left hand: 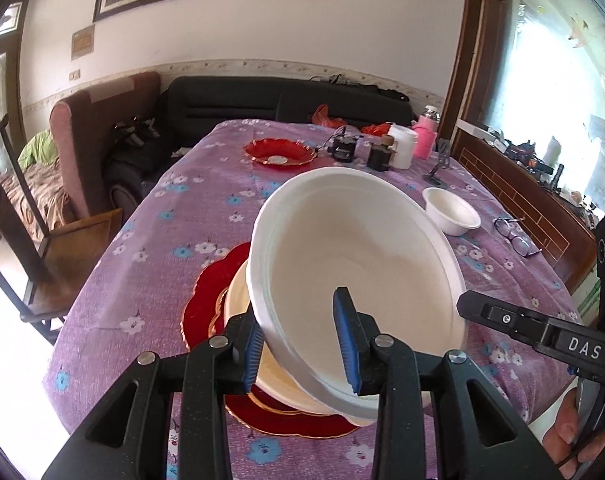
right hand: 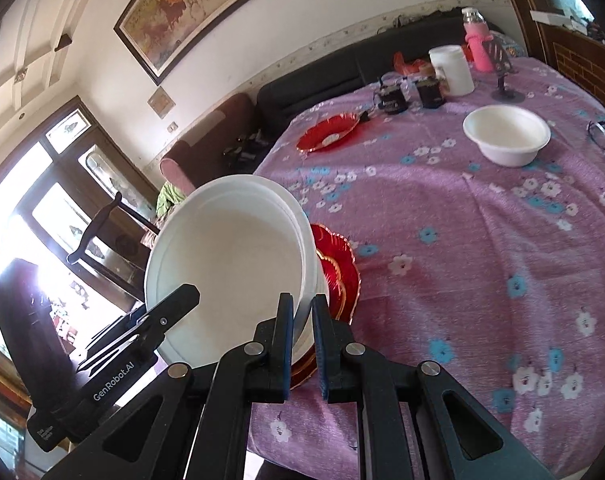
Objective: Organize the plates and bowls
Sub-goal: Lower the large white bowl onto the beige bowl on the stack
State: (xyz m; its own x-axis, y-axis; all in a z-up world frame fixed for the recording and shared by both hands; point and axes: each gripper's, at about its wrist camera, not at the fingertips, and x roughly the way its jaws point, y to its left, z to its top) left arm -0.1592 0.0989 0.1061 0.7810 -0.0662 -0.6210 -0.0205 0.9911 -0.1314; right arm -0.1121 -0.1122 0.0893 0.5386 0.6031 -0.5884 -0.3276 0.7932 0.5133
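Bowl (left hand: 354,264) tilted between both claws: we grip its rim with the left claw (left hand: 302,354) on one side and the right claw (right hand: 302,344) on the other, directly above a second bowl (left hand: 238,292) on the red plate (left hand: 206,300), so nesting means straight down onto the tabletop (left hand: 182,216) stack.

Your left gripper (left hand: 306,344) pinches the near rim of a tilted white bowl (left hand: 358,264), above another bowl (left hand: 238,296) on red plates (left hand: 206,300). Your right gripper's finger (left hand: 522,320) shows right.
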